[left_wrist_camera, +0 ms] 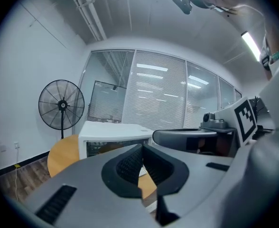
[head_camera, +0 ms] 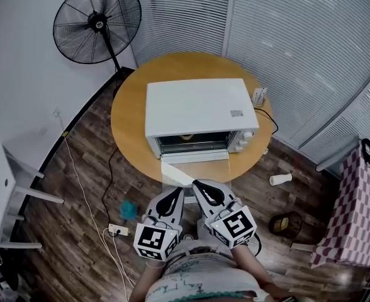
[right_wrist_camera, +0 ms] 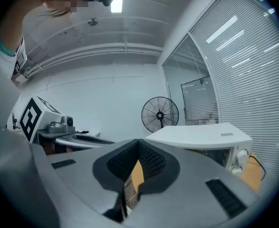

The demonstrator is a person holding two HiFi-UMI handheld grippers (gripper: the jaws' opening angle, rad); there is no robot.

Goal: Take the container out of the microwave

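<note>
While the left hand-held gripper (head_camera: 172, 197) and the right hand-held gripper (head_camera: 204, 189) hang side by side close to our body, the white box-shaped microwave (head_camera: 197, 109) stands straight ahead on the round wooden table (head_camera: 127, 115), well apart from both. Its long axis runs left to right across our front. Its opening faces us, and the glass door (head_camera: 194, 168) looks let down flat over the table's near edge. Inside the cavity we make out a tan shape (head_camera: 186, 136), which we take for the container; it is too small to say more.

Each hand-held gripper has its jaws pressed together with nothing between them, and both point toward the opening. The right one lies a shade nearer the door, though the difference is slight, so we judge either could lead. The coming move looks like a straight reach forward, and the jaws must spread before they can take anything.

Only the head view shows the lowered door and the cavity from above. The left gripper view puts the microwave just left of its closed tips, with a black pedestal fan (left_wrist_camera: 61, 105) beyond. The right gripper view alone shows the white control knobs (right_wrist_camera: 239, 158) at the microwave's right end.
</note>
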